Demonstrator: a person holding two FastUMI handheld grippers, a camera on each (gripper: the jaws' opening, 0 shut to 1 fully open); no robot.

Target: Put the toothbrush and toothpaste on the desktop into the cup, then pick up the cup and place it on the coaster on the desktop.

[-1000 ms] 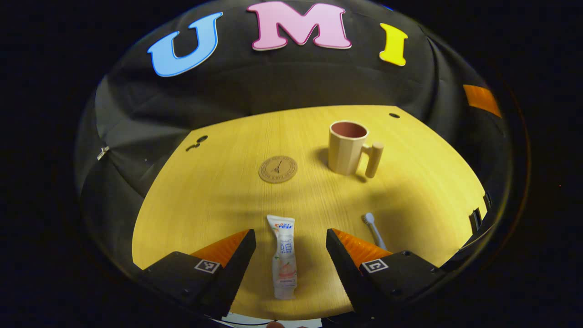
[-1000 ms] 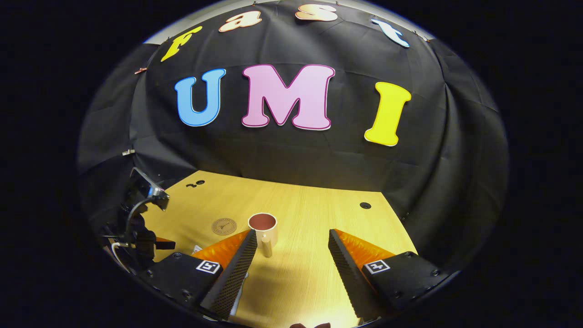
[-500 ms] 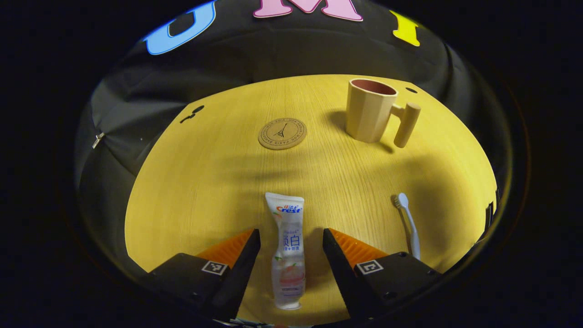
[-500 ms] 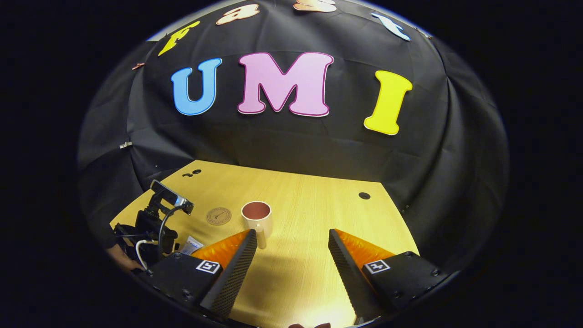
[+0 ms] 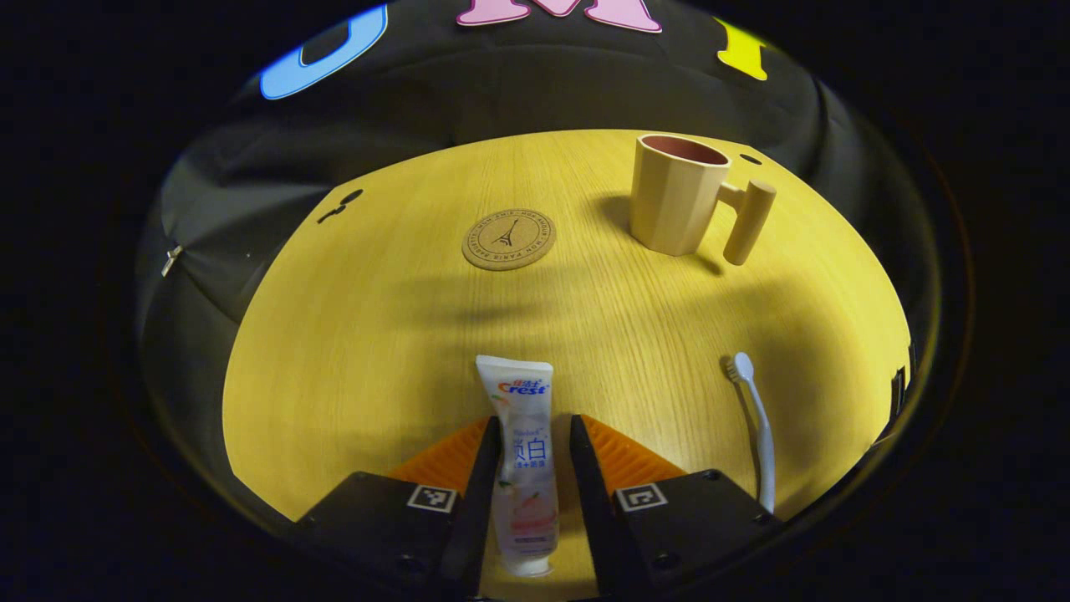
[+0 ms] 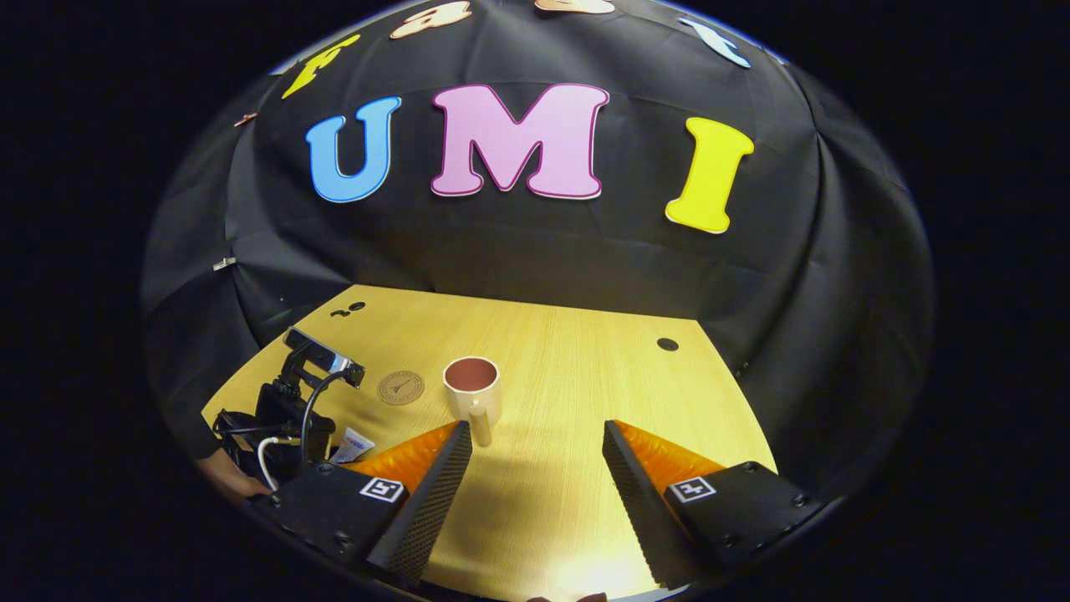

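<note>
Desktop: left gripper seemingly pinching flat toothpaste.

Cup beyond wide-apart right gripper fingers

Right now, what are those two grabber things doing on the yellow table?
A person holds one gripper in each hand. The left gripper has its jaws closed around the white toothpaste tube, which lies flat on the yellow wooden desktop. The right gripper hangs open above the desk, holding nothing. The pale blue toothbrush lies untouched, the beige faceted cup with a peg handle stands empty as far as shows, and the round cork coaster is bare.
</note>
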